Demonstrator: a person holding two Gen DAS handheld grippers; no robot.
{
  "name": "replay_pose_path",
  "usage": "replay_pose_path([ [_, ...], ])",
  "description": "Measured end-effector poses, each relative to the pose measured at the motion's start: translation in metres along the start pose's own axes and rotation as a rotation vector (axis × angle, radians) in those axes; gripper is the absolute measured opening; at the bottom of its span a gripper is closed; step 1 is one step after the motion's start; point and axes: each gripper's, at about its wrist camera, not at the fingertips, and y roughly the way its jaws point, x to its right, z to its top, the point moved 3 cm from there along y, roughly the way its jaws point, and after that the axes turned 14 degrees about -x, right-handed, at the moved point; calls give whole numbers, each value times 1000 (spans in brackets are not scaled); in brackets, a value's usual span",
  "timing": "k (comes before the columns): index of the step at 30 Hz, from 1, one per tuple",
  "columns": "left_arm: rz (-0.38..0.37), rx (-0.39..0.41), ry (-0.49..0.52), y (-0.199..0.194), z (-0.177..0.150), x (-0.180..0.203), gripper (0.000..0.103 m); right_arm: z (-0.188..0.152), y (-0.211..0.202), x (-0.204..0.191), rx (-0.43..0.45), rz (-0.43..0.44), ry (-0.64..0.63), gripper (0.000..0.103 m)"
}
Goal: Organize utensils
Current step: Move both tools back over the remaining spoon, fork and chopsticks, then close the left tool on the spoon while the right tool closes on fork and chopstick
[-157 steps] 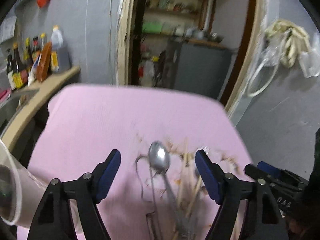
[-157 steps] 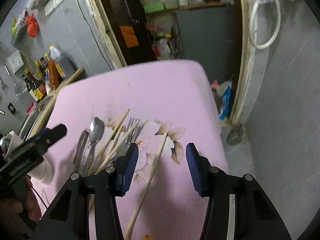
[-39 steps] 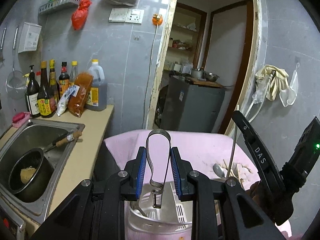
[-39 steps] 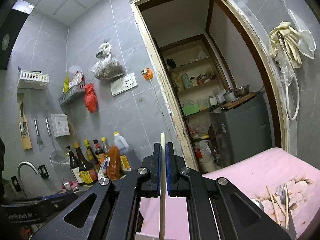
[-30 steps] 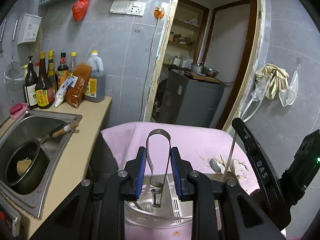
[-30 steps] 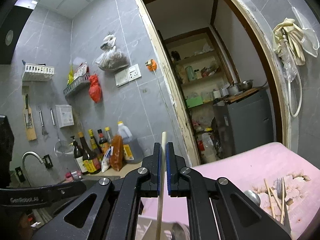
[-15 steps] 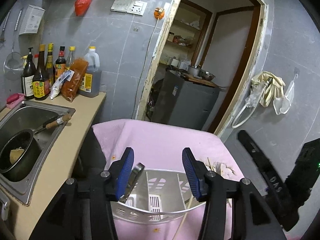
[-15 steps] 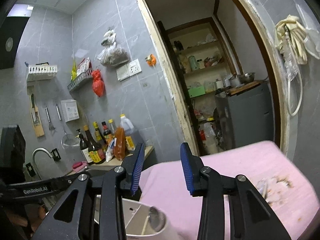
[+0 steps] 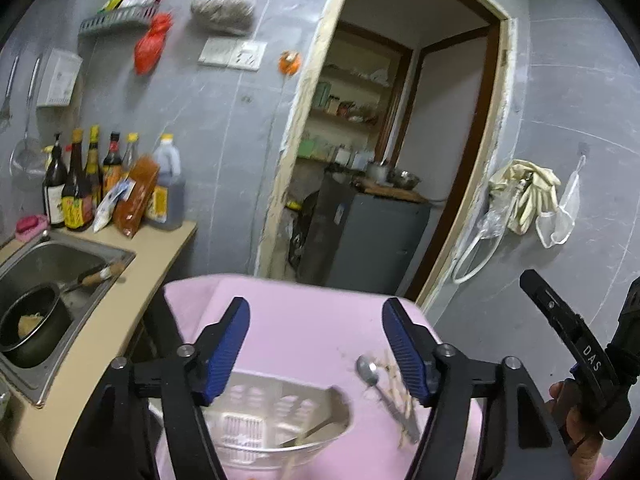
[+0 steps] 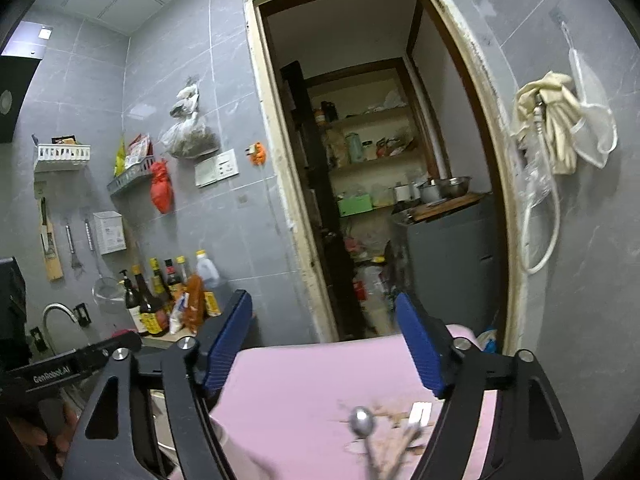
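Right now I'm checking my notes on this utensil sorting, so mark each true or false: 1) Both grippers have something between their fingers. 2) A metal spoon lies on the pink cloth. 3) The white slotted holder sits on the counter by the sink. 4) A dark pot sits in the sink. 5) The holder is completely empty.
1) False: the left gripper and right gripper are both opening, with nothing between the fingers.
2) True: the spoon lies on the pink cloth, beside some chopsticks.
3) False: the white holder stands on the pink cloth.
4) True: the pot sits in the sink.
5) False: at least one utensil leans inside it.
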Motion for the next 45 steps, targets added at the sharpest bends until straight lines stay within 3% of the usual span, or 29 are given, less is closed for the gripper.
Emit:
replay_pose_path([
  [8,-2,57,47,10,-3,59,85,9,-18,49,-9,-68,-30,90],
  [19,52,83,92,39,-23,117,95,-3,-13,112,-75,-115,-34,94],
  [26,80,35,124,69,-35,135,95,-24,7,144,-156,-129,-14,94],
  [40,109,-102,113,143,-54,140,95,-74,86,182,-382,-62,28,93],
  [45,128,-152,98,174,-59,137,95,-86,118,186,-453,-26,47,82],
])
